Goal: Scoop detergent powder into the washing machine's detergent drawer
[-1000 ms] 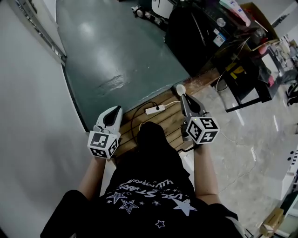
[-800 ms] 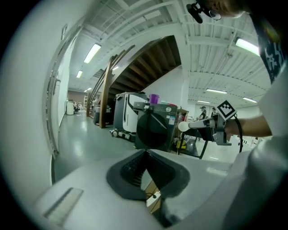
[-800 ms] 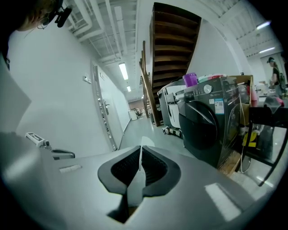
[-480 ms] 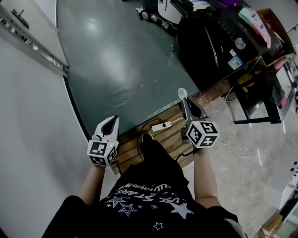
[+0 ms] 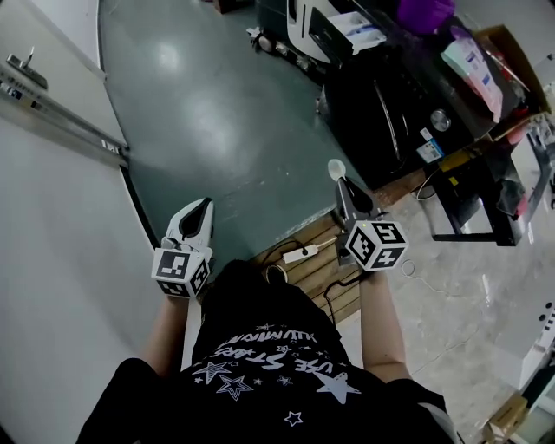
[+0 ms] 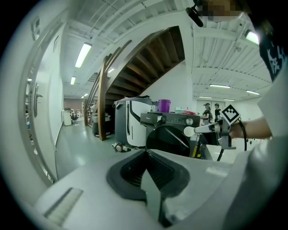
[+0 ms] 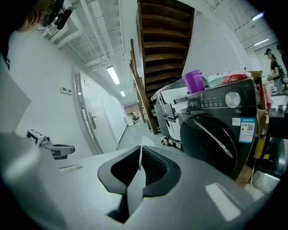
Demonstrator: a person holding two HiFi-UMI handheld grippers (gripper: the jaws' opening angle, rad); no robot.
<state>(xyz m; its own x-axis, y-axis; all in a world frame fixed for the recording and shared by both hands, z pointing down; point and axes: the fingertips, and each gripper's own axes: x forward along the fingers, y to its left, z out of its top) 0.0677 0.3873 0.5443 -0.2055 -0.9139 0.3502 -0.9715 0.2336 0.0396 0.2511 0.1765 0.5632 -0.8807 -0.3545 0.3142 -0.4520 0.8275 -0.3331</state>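
The black front-loading washing machine stands ahead on the right, seen also in the left gripper view and the right gripper view. Beside it is a white machine with a drawer that looks pulled out. My right gripper is shut on the handle of a white scoop, whose bowl points toward the machines; the handle shows edge-on between the jaws. My left gripper is held at the left, jaws together with nothing in them. A purple container sits on the black machine.
A wooden pallet with a white power strip and cables lies at the person's feet. A white wall with a door rail runs along the left. A black rack stands at the right. A wooden staircase rises behind the machines.
The person has walked forward: the machines have come nearer and the pallet has slid back under the body. Both grippers keep their pose, the scoop still in the right one.
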